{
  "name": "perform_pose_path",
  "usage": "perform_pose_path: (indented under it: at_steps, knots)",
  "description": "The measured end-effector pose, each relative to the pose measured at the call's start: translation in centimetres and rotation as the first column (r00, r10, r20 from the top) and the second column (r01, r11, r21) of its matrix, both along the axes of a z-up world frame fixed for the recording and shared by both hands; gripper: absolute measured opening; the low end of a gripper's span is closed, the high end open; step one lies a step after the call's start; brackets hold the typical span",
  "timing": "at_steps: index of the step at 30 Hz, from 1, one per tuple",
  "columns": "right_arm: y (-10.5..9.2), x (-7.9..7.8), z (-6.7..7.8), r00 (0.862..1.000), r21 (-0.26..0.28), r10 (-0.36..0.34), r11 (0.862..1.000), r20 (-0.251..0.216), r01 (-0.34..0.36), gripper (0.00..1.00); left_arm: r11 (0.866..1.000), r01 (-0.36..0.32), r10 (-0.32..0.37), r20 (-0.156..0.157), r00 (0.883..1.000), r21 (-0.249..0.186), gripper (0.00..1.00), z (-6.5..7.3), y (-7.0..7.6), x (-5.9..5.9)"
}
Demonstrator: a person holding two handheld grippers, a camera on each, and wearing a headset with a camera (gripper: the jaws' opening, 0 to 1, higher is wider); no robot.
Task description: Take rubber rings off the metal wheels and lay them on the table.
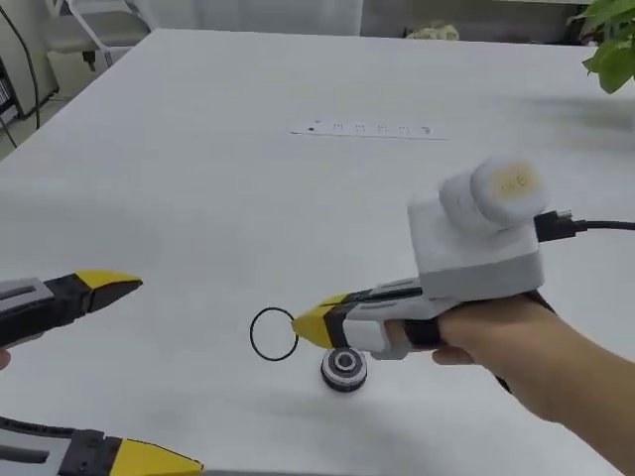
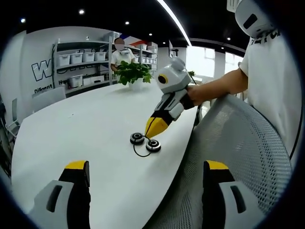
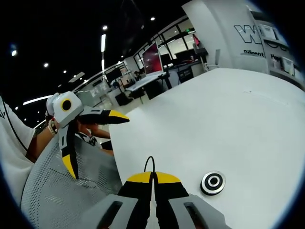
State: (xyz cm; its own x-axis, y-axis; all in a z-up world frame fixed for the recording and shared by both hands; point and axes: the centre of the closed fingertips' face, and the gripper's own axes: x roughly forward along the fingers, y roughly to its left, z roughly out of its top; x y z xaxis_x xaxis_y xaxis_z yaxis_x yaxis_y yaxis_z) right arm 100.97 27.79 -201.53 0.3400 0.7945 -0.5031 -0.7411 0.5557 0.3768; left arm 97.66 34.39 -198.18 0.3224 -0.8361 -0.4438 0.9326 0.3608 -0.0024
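Yellow-tipped fingers of the left gripper (image 1: 169,375) come in at the lower left corner of the head view, spread wide apart with nothing between them. In the left gripper view the same two fingers rise at either side of the bottom edge, equally far apart, one over the white desk (image 1: 248,178) and the other over the mesh back of a chair (image 2: 238,143). Further right in the head view, a hand (image 1: 496,337) holds the right gripper (image 1: 301,325) low over the desk, pointing left. Its fingers are clenched together on one edge of a thin black rubber ring (image 1: 252,335). The rest of the ring's loop lies open and round just beyond the tips. Whether it rests on the desk or hangs a little above it cannot be told. In the right gripper view the closed yellow tips meet at the bottom centre, and the ring shows as a narrow black arc rising from between them. A metal wheel (image 1: 344,367) stands flat on the desk just beside the right gripper's fingers, on the person's side, free of the ring. The left gripper view shows a second wheel (image 2: 137,138) close beside the first, on the far side of the right gripper's tip. A flat white power strip (image 1: 362,129) lies well apart from them, further back on the desk. Green leaves of a plant (image 1: 610,45) show at the far right corner.
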Motion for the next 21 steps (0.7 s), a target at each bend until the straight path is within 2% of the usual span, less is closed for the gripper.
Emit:
perform_pose_path:
  at_steps: [3,9,15,21]
  knots:
    - [0.2,0.1,-1.0,1.000,-0.030,-0.005,1.000,0.001,0.005,0.00,1.000,0.005,-0.005,0.002,1.000,0.011,0.97,-0.2,0.0,-0.1]
    - [0.5,-0.2,-2.5,0.999,-0.048,-0.006,0.999,-0.032,0.004,0.00,1.000,-0.007,0.007,0.008,1.000,0.002,0.96,0.0,0.2,0.1]
    - [0.0,-0.2,-4.1,1.000,-0.119,-0.016,0.993,-0.002,0.016,0.00,1.000,-0.006,0.006,0.010,1.000,0.000,0.95,0.0,0.2,0.1]
    - [-0.2,0.0,-5.0,1.000,-0.148,-0.021,0.989,0.005,0.022,0.00,1.000,-0.008,0.007,0.017,1.000,0.016,0.92,-0.2,0.3,0.2]
